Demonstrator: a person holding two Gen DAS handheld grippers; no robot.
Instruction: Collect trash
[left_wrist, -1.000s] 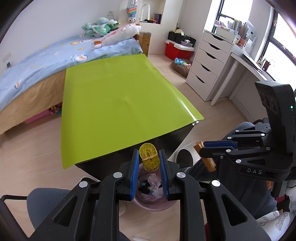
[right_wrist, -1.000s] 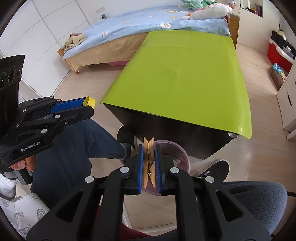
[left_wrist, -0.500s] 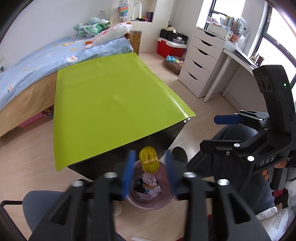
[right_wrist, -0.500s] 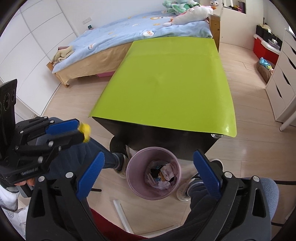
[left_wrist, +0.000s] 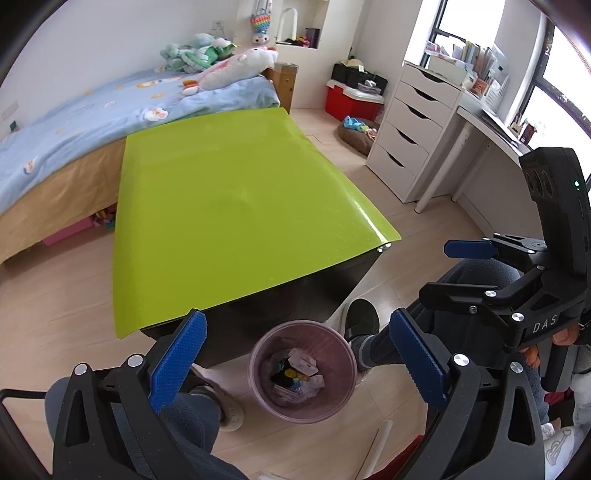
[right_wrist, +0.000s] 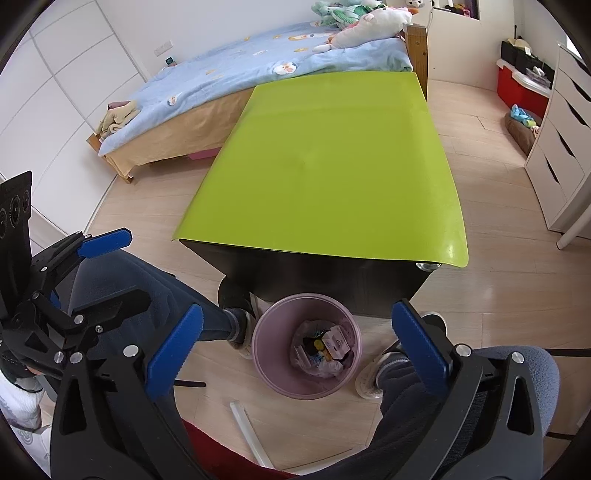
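The left gripper (left_wrist: 295, 354) has its jaws spreading wide, and nothing sits between them. The right gripper (right_wrist: 299, 332) also has its jaws opening wide and bare. Both hang over the pink bin (right_wrist: 267, 354) on the floor by the table's (left_wrist: 236, 214) near edge; mixed trash (right_wrist: 325, 349) lies inside.

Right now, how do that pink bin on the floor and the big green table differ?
The pink bin is a small round tub with sloping walls; the green table is broad, flat and rectangular. The bin holds a heap of wrappers and scraps, while the table's green top shows nothing on it. The bin stands low on the wooden floor, the table's top well above it. Both stand on that floor, the bin just off the table's near end.
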